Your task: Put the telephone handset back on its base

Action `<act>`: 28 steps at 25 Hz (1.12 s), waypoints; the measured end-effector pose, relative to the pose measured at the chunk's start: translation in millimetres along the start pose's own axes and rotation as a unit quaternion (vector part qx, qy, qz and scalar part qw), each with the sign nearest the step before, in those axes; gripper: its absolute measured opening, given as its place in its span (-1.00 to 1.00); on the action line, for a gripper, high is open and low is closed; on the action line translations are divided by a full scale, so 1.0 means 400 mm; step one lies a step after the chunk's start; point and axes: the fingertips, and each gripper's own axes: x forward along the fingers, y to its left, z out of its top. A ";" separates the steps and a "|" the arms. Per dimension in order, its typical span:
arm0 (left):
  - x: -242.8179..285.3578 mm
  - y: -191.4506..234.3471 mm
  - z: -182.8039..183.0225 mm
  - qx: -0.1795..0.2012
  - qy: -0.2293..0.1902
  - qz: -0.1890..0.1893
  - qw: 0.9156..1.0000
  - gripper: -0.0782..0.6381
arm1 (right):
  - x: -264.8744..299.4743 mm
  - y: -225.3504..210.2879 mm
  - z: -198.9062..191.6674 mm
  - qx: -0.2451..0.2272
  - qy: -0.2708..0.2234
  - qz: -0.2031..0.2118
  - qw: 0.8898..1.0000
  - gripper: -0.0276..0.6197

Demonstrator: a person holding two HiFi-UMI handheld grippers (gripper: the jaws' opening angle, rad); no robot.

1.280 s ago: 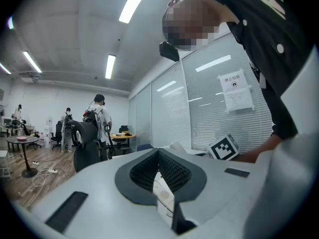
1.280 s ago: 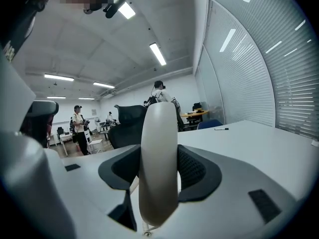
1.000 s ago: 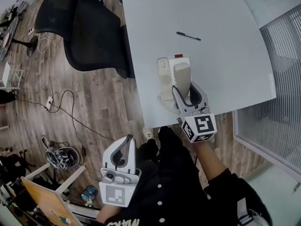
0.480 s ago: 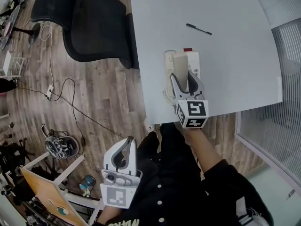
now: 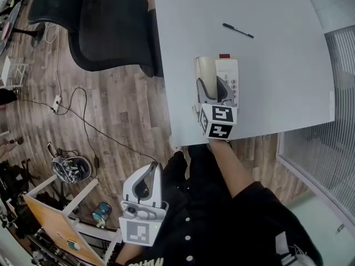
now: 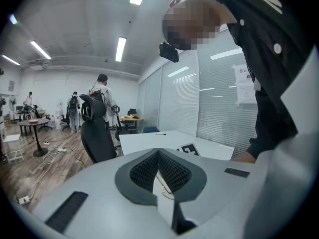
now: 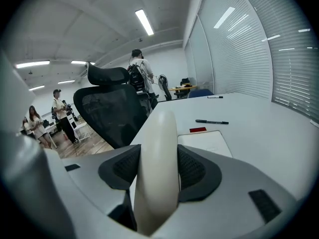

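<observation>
Between ribbed fingers (image 7: 197, 167), smooth rounded handset (image 7: 157, 168)

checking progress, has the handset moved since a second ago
Yes: the handset in the right gripper has shifted left across the base, over its cradle side.

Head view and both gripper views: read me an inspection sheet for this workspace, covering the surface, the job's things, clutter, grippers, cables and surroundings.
Surface: white table, mostly bare.
Job's things: telephone handset held over the left side of the base; whether it is seated can't be told.
Clutter: one black pen lying beyond the base, apart from it.
Grippers: right gripper shut on the telephone handset; left gripper shut, empty, held low off the table.
Cables: coiled cord at the table's near edge; thin cable trailing across the floor.
Surroundings: wood floor, black office chair at the table, blinds on the right.
</observation>
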 end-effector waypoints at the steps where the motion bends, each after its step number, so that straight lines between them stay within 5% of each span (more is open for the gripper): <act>1: 0.002 0.002 0.000 0.000 0.000 0.000 1.000 -0.74 | 0.005 -0.001 -0.004 0.002 0.005 -0.005 1.000 -0.18; 23: 0.009 0.008 -0.030 -0.013 0.016 0.007 1.000 -0.74 | 0.053 0.015 -0.037 -0.021 0.035 -0.058 0.997 -0.18; 28: 0.007 0.011 -0.031 -0.013 0.018 0.009 1.000 -0.74 | 0.054 0.020 -0.048 -0.071 0.043 -0.054 0.995 -0.10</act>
